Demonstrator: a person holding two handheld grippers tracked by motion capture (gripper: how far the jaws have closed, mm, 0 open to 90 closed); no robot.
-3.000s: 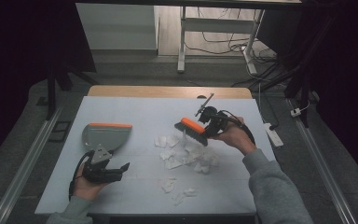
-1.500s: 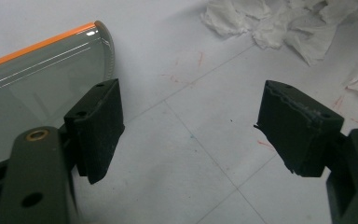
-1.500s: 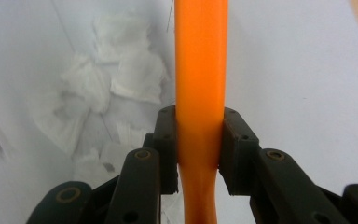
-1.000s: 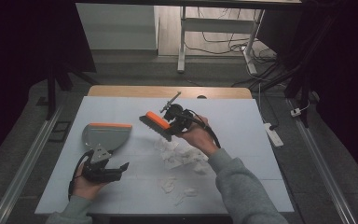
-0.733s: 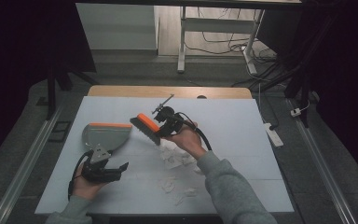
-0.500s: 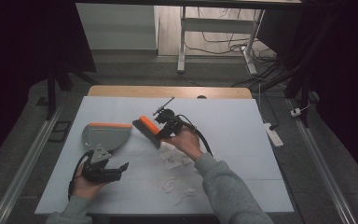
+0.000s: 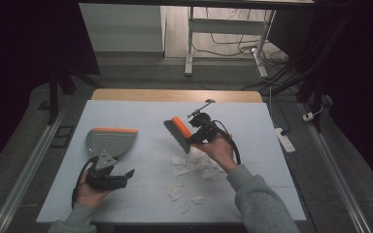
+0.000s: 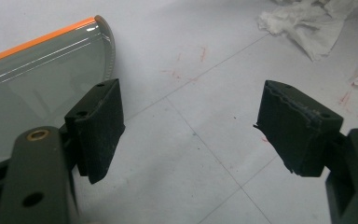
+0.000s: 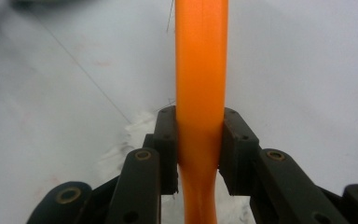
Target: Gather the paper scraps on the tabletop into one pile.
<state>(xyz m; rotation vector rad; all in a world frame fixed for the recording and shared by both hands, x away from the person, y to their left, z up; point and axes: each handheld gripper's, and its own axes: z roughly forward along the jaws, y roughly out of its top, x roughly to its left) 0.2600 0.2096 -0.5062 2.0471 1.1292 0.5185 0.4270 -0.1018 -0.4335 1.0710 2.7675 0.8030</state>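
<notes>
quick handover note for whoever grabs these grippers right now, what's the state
Right gripper: shut on the orange brush, held above the table beside the paper scraps.
Left gripper: open, holding nothing, resting just in front of the grey dustpan, which lies flat at the table's left.
Done: brush picked up.
Left: scraps are apart from the pan; probably grip the pan's handle, sweep them in.

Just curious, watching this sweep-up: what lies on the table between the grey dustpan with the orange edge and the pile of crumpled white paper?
In the high view, only bare table lies between the grey dustpan with the orange edge and the crumpled white paper.
</notes>
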